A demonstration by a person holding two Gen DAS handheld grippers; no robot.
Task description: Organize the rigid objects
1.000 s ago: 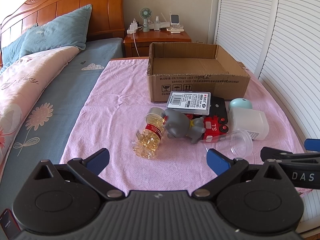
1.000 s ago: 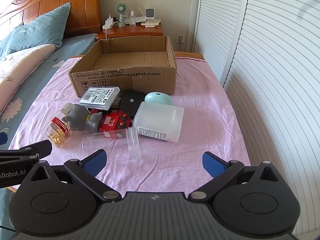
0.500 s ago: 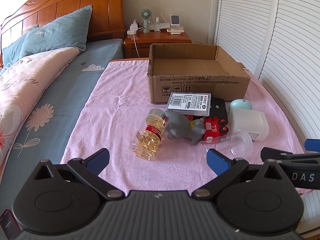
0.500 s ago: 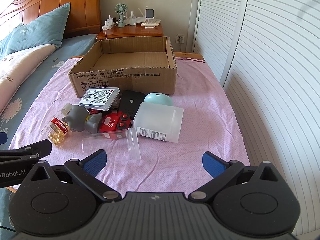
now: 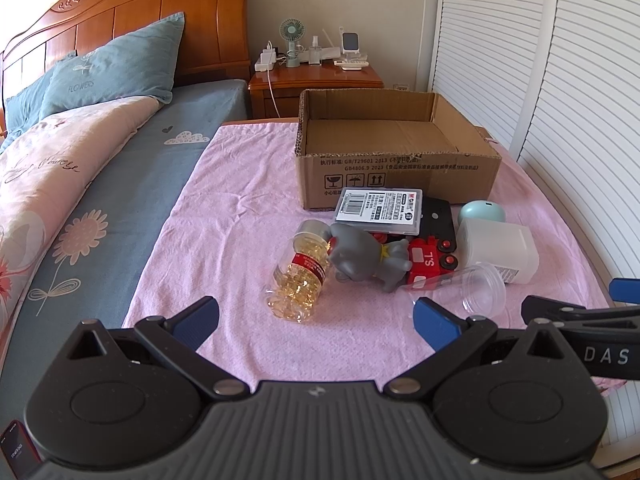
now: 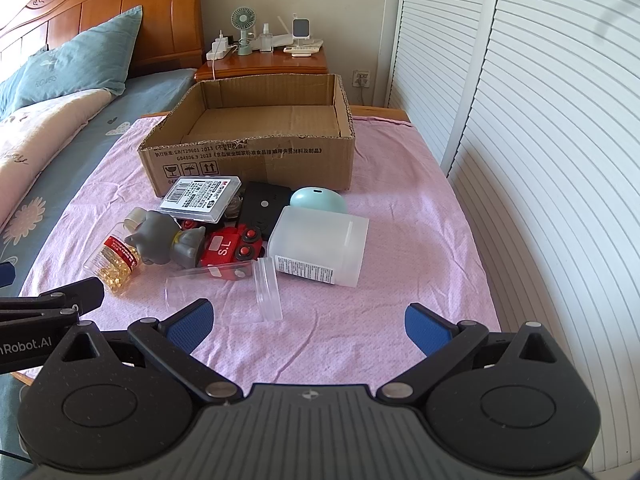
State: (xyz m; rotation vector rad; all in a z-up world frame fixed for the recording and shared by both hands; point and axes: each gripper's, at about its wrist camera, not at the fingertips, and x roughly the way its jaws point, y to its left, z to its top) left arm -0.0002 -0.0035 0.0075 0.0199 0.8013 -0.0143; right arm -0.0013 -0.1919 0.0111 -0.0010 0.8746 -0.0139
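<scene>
Each wrist camera sits behind its own spread fingers, looking forward and slightly down over the pink cloth (image 5: 240, 216) toward the cardboard box (image 6: 256, 160) beyond. Both views share that box, the clutter before it, and each other's gripper edge.

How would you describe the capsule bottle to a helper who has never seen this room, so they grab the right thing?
Start at the open cardboard box on the pink cloth; a pile of objects lies before it. At the pile's left end, beside the grey toy animal, lies the capsule bottle: the only clear bottle with a red label and golden capsules.
</scene>
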